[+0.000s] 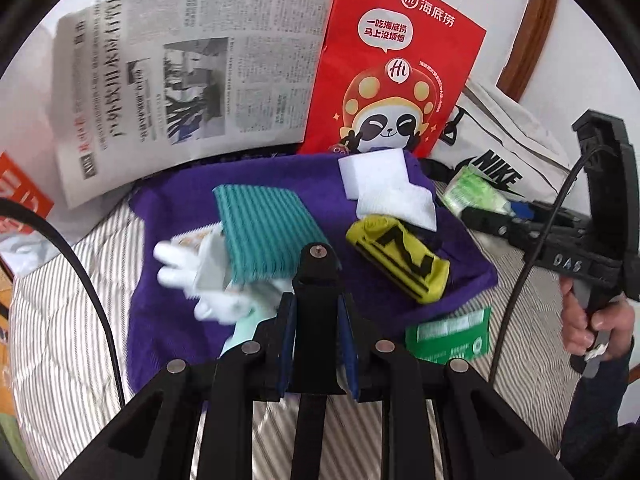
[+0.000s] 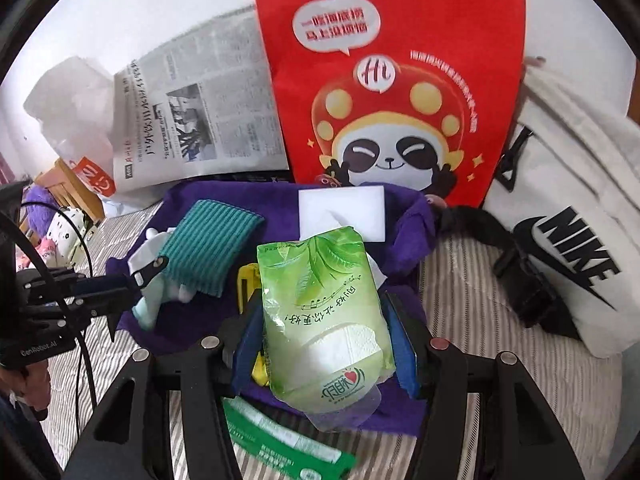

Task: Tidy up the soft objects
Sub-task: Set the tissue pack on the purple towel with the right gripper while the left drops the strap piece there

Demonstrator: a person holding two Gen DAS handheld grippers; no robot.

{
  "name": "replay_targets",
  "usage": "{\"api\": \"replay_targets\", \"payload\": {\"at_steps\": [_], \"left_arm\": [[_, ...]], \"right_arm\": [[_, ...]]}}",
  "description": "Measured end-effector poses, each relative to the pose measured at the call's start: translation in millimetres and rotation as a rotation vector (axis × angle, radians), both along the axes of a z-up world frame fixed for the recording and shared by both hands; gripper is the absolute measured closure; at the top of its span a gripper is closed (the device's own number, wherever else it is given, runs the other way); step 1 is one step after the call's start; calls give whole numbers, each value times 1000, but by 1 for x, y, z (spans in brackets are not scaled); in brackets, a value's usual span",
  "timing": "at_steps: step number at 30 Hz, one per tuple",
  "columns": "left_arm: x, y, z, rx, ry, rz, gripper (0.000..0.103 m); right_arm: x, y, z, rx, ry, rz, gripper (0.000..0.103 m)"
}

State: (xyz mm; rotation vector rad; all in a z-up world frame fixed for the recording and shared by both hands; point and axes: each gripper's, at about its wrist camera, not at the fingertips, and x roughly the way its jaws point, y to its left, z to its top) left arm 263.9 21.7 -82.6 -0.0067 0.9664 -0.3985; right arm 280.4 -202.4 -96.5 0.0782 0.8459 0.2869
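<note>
A purple cloth [image 1: 168, 320] lies on the striped bed. On it are a teal ribbed pad [image 1: 264, 232], a white glove [image 1: 188, 272], white sponge and tissue [image 1: 384, 188] and a yellow-black sock [image 1: 400, 256]. My left gripper [image 1: 316, 268] is shut and empty, just in front of the pad; it shows at the left of the right wrist view [image 2: 150, 268]. My right gripper [image 2: 324, 312] is shut on a green tissue pack [image 2: 324, 320] above the cloth [image 2: 404, 216]; the left wrist view shows the pack [image 1: 472, 192] at the right.
A red paper bag [image 1: 392, 72] and a newspaper [image 1: 180, 80] stand behind the cloth. A white Nike bag [image 2: 580, 248] with black straps lies to the right. A flat green packet [image 1: 448, 336] lies on the striped sheet by the cloth's near edge.
</note>
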Motion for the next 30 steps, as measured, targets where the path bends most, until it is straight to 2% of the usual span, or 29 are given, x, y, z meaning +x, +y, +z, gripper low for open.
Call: {"api": "replay_targets", "payload": {"at_steps": [9, 14, 18, 30], "left_arm": [[27, -12, -11, 10, 16, -11, 83], [40, -19, -15, 13, 22, -16, 83], [46, -23, -19, 12, 30, -21, 83], [53, -33, -40, 23, 49, -41, 82]], "right_arm": [[-1, 1, -26, -97, 47, 0, 47], [6, 0, -39, -51, 83, 10, 46], [9, -4, -40, -17, 62, 5, 46], [14, -4, -47, -5, 73, 14, 45]]}}
